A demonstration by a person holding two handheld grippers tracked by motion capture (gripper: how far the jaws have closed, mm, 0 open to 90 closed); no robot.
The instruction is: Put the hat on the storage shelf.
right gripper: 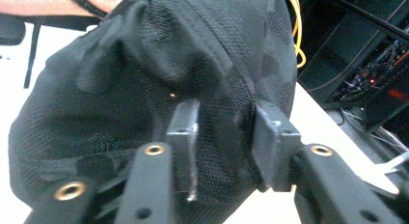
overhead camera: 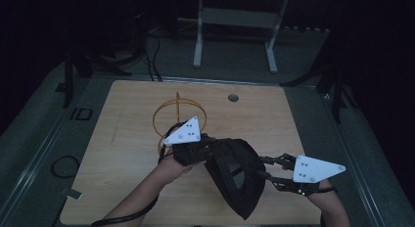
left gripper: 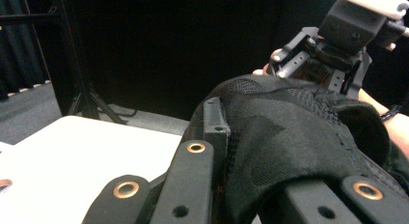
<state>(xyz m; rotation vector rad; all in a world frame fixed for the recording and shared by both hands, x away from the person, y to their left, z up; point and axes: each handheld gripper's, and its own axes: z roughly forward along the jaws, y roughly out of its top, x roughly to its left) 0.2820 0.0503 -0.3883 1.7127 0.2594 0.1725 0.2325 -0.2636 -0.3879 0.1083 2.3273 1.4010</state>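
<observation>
The black mesh cap (overhead camera: pixel 235 175) hung between the two claws, above the wooden table (overhead camera: pixel 122 153). The left gripper (overhead camera: pixel 205 147) clenched its fabric on one side (one jaw was buried under cloth), while the right gripper (overhead camera: pixel 262 169) pinched a fold opposite. A yellow hoop stand (overhead camera: pixel 169 117) stood just beyond the left gripper.

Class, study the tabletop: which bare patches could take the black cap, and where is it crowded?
Bare wood lies along the table's left side, left of the yellow hoop, and at the far right around the round hole. It is crowded near the front middle, where the left gripper and right gripper hold the cap, with the hoop just behind.
</observation>
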